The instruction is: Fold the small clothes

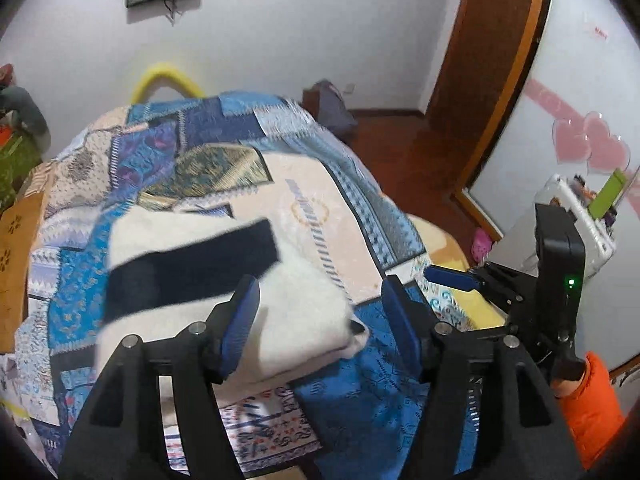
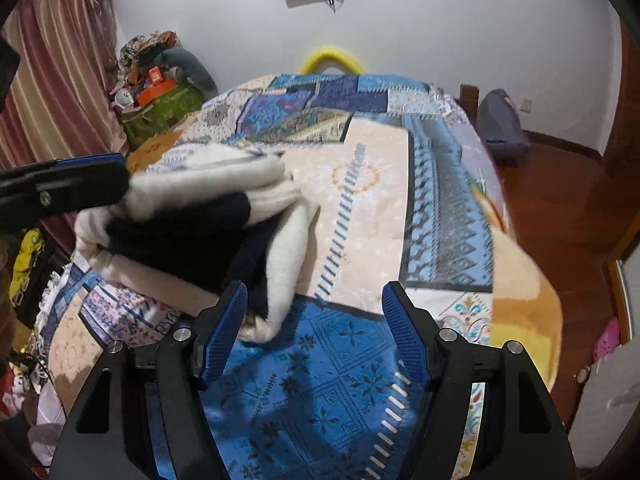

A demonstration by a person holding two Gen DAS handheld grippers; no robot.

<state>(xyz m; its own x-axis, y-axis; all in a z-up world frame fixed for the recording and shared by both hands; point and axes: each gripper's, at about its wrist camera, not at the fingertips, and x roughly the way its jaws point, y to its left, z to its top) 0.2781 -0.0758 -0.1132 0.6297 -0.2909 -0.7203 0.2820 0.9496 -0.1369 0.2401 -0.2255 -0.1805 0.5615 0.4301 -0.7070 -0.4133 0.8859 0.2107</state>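
Your left tongs [image 1: 320,312] stand spread with nothing pinched between them; the folded white sweater with its dark band [image 1: 224,280] lies on the patchwork bedspread [image 1: 352,400], its near corner reaching between your blue pads without being pressed. That reads as a release: the bundle rests on the bed so it keeps its folds. Your right tongs [image 2: 316,320] are spread too, empty, poised at the sweater's [image 2: 192,236] near corner, probably to tidy it. From the left wrist the bundle lies at ten o'clock of your tongs; its long axis and dark band run from about eight o'clock to two o'clock.
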